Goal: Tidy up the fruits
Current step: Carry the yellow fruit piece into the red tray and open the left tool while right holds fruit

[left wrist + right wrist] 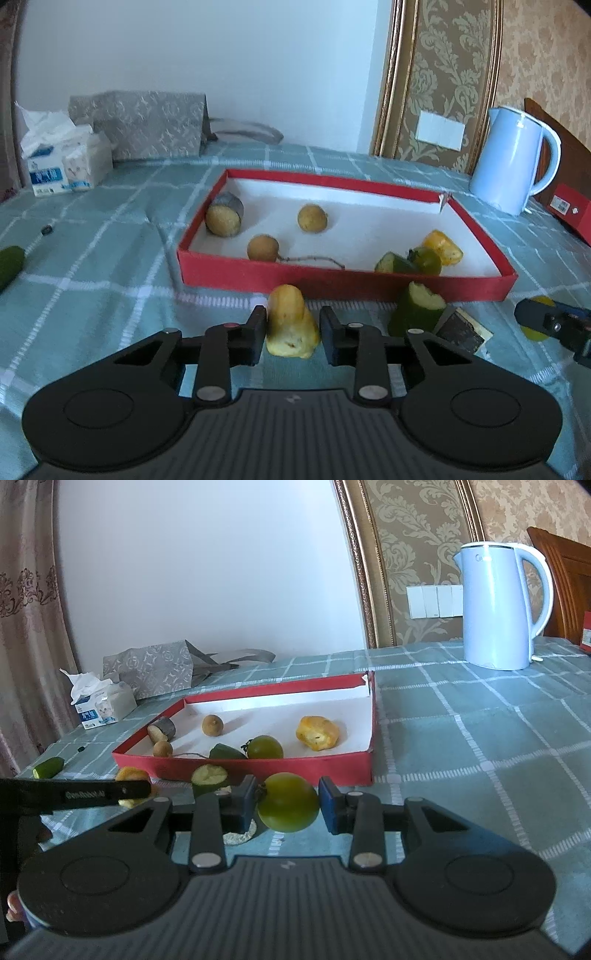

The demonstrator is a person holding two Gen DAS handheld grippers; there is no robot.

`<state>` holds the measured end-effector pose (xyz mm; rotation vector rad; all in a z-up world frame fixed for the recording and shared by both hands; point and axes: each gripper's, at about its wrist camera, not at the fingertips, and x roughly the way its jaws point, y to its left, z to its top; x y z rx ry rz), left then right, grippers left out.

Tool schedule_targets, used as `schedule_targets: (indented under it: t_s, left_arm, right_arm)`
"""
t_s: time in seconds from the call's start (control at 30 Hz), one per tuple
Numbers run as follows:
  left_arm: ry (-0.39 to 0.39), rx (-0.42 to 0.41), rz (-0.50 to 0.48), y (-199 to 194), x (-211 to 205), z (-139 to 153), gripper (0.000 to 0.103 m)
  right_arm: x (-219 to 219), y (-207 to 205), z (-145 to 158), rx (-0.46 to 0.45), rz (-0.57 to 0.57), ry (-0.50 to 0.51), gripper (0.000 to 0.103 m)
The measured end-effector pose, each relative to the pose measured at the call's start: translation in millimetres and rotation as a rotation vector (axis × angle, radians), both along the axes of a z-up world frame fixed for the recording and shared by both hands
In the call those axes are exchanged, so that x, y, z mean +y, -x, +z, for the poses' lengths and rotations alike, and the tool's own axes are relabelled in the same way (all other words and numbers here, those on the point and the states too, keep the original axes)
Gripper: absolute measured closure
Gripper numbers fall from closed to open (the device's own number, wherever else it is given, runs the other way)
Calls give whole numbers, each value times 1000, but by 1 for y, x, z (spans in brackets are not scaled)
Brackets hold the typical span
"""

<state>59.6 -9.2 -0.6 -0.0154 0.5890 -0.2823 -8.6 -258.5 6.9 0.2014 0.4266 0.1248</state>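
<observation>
My left gripper [293, 314] is shut on a yellow fruit piece [290, 326] that stands on the checked cloth just before the red tray [332, 277]. My right gripper [288, 794] is shut on a green tomato [288, 805], also in front of the tray [280, 771]. Inside the tray lie two round brown fruits [312, 218], a cut brown chunk [224, 218], a cucumber piece [393, 263], a second green tomato [428, 260] and a yellow piece [443, 246]. A cucumber stub [417, 310] stands outside, between the two grippers.
A pale blue kettle [513, 166] stands at the back right beside a red box [572, 210]. A tissue pack [62, 162] and a patterned bag [147, 125] sit at the back left. Another cucumber piece [9, 264] lies far left. A dark card [461, 328] lies by the stub.
</observation>
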Motion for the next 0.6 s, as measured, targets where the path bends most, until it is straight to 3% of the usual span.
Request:
schedule_targets:
  t_s: [0.23,0.33,0.43,0.6]
  left_arm:
    - [-47,-78,-38,-4,-13,19,75]
    - [-43,-93,-43,-13,-18,25,92]
    - [-34,-109,-44,-25,-21,33,92]
    - [-16,-56,-52,-31,-15,28,92]
  right_arm:
    - [4,1,0,-5,-5,26,69]
    - [3,0,0,-3,-8,24,69]
    - [3,-1,0,3,-6,24,69]
    - [1,-2,-1,9,-10,17,69]
